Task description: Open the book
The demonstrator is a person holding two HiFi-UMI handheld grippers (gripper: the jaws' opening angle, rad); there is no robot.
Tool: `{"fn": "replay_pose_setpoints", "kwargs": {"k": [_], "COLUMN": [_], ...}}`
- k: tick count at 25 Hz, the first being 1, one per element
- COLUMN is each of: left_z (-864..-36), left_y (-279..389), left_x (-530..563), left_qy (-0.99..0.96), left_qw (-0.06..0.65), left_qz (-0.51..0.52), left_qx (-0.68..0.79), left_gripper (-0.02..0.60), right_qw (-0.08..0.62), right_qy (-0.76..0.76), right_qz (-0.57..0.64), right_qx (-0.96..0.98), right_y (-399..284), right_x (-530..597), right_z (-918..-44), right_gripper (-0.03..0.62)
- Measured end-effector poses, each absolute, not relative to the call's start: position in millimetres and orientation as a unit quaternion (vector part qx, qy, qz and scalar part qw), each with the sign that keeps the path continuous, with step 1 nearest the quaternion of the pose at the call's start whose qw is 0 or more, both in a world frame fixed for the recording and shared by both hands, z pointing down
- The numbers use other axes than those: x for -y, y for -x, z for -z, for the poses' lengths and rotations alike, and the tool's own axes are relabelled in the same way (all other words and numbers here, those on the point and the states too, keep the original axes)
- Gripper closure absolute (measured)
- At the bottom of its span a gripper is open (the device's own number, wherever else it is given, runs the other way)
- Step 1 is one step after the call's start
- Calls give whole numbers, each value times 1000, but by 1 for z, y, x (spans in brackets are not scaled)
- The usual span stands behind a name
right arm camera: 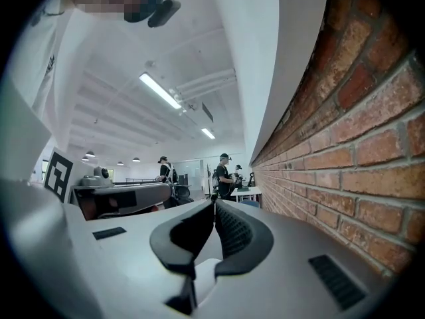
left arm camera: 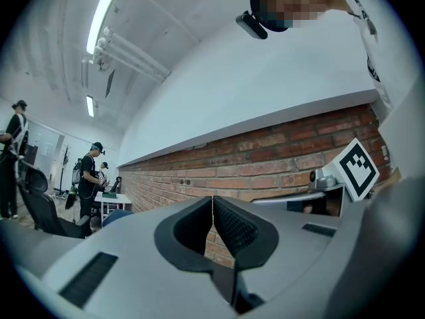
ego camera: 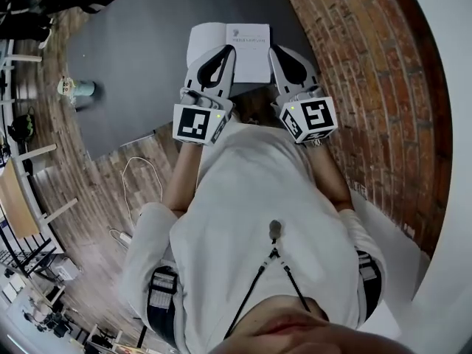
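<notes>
The book (ego camera: pixel 247 39) lies open on the dark table (ego camera: pixel 133 57), its white pages facing up with a line of print on the right page. Both grippers are raised in front of the person's chest, above the book and apart from it. My left gripper (ego camera: pixel 227 50) hangs over the book's left page, and my right gripper (ego camera: pixel 275 50) hangs by its right edge. In the left gripper view the left gripper (left arm camera: pixel 212 201) has its black pads touching with nothing between them. The right gripper (right arm camera: pixel 214 206) looks the same in its own view. Neither gripper view shows the book.
A red brick wall (ego camera: pixel 354 50) runs along the right, close to the right gripper. A small teal cup (ego camera: pixel 74 88) sits at the table's left edge. A white cable (ego camera: pixel 140 175) lies on the wooden floor. People stand far off (left arm camera: pixel 89 178), (right arm camera: pixel 222 175).
</notes>
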State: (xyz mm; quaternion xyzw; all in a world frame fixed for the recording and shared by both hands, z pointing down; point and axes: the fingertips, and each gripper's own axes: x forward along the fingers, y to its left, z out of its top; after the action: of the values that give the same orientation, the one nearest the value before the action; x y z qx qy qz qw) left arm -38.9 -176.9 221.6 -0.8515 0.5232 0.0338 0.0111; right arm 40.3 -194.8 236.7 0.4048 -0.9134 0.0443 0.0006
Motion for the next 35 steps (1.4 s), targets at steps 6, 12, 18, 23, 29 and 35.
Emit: {"fn": "replay_pose_setpoints", "kwargs": {"k": [6, 12, 18, 23, 29, 35], "left_z": [-218, -214, -213, -214, -217, -220], "left_y": [38, 31, 26, 24, 22, 27], "left_x": [172, 170, 167, 164, 163, 161], "left_qy": [847, 847, 849, 851, 854, 851], "left_qw": [5, 14, 17, 13, 12, 9], "left_qz": [-42, -39, -40, -39, -39, -38], "left_qx": [-529, -529, -526, -524, -519, -523], "left_gripper": [557, 557, 557, 557, 557, 557], "right_qw": [-14, -19, -26, -29, -27, -22], "right_qy": [-406, -401, -399, -396, -399, -397], "right_qz": [-41, -29, -30, -30, -36, -37], "right_qx": [913, 915, 916, 917, 916, 917], "right_y": [-51, -52, -54, -55, -56, -54], "right_x": [192, 185, 182, 176, 175, 175], "right_z": [-226, -219, -217, -216, -221, -224], "right_gripper": [557, 557, 557, 557, 557, 557]}}
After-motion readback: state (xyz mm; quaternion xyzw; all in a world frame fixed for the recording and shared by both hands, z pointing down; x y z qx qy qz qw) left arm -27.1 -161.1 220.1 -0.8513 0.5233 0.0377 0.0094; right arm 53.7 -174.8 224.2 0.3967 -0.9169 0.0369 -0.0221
